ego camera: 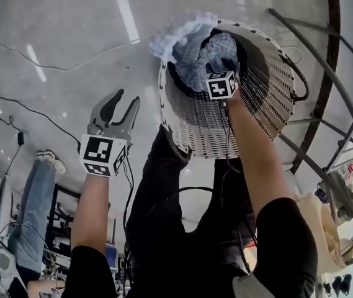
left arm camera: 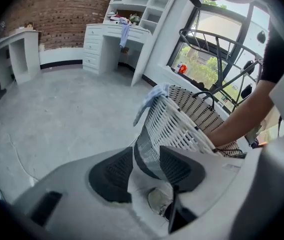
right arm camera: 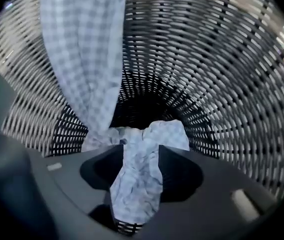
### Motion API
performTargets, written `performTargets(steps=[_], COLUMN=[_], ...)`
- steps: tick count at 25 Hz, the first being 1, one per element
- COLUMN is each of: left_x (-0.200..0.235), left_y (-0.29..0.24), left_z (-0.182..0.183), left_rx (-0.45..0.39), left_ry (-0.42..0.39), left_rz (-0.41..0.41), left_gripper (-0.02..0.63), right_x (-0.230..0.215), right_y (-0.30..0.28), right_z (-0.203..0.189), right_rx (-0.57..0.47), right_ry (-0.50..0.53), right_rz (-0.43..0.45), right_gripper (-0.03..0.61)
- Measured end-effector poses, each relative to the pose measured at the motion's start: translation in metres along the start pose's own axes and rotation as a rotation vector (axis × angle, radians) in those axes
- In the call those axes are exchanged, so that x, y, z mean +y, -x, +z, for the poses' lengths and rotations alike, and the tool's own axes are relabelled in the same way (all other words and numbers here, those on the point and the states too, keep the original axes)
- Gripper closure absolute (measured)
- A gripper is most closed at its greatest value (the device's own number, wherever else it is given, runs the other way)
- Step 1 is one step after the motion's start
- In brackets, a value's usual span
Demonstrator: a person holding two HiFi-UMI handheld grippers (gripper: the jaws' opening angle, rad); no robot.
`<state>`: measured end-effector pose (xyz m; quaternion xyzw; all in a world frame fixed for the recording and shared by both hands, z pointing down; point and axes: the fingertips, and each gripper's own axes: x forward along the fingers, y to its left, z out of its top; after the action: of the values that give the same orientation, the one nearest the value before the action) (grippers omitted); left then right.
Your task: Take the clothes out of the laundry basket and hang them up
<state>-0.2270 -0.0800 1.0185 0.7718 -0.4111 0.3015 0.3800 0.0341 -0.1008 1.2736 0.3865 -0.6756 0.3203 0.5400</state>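
A white wicker laundry basket (ego camera: 207, 129) stands on the grey floor, with light blue checked clothes (ego camera: 192, 48) spilling over its far rim. My right gripper reaches down inside it; in the head view only its marker cube (ego camera: 221, 84) shows. In the right gripper view the right gripper (right arm camera: 139, 151) is shut on a crumpled blue checked cloth (right arm camera: 134, 184), and another length of the same fabric (right arm camera: 82, 49) hangs down the basket wall. My left gripper (ego camera: 126, 98) hangs open and empty to the left of the basket. From the left gripper (left arm camera: 146, 159) the basket (left arm camera: 176, 124) shows just beyond the jaws.
A black metal rail frame (ego camera: 325, 73) curves along the right of the basket. Cables (ego camera: 15, 104) trail over the floor at left. White desk and shelves (left arm camera: 112, 39) stand against the far brick wall. The person's dark trousers (ego camera: 164, 185) are right behind the basket.
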Motion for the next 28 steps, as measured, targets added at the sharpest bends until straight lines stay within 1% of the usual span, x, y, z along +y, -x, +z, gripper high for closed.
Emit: performTargets(steps=[2, 4, 6, 7, 10, 11, 12, 13, 17, 23, 28], left_x=[0.009, 0.019, 0.024, 0.026, 0.029, 0.028, 0.026, 0.023, 0.007, -0.022, -0.051], left_y=[-0.01, -0.016, -0.018, -0.019, -0.019, -0.018, -0.017, -0.016, 0.0, 0.035, 0.066], left_z=[-0.008, -0.014, -0.016, -0.016, -0.019, -0.021, -0.021, -0.02, -0.006, 0.025, 0.058], left_rx=[0.003, 0.003, -0.004, -0.008, -0.012, -0.01, -0.008, -0.008, -0.023, -0.056, -0.094], left_ry=[-0.001, 0.003, 0.005, 0.005, 0.009, 0.009, 0.008, 0.004, -0.02, -0.004, 0.004], left_rz=[0.01, 0.019, 0.025, 0.028, 0.037, 0.037, 0.035, 0.031, 0.018, 0.008, -0.009], left_gripper=[0.437, 0.437, 0.437, 0.437, 0.437, 0.437, 0.437, 0.437, 0.437, 0.446, 0.446], right_x=[-0.004, -0.008, -0.012, -0.015, -0.02, -0.021, -0.021, -0.021, -0.018, -0.014, 0.0], right_y=[-0.023, -0.043, -0.058, -0.063, -0.073, -0.073, -0.071, -0.068, -0.035, 0.056, 0.141], right_z=[-0.002, -0.003, -0.004, -0.004, -0.012, -0.016, -0.019, -0.02, -0.005, 0.014, 0.035], right_rx=[0.007, 0.03, 0.056, 0.067, 0.1, 0.111, 0.119, 0.118, 0.077, 0.008, -0.07], right_ry=[-0.053, -0.079, -0.062, -0.047, -0.04, -0.04, -0.038, -0.036, -0.063, -0.132, -0.099], right_rz=[-0.019, -0.044, -0.073, -0.089, -0.113, -0.113, -0.11, -0.104, -0.071, -0.03, -0.001], right_gripper=[0.345, 0.345, 0.345, 0.357, 0.427, 0.472, 0.504, 0.512, 0.518, 0.52, 0.521])
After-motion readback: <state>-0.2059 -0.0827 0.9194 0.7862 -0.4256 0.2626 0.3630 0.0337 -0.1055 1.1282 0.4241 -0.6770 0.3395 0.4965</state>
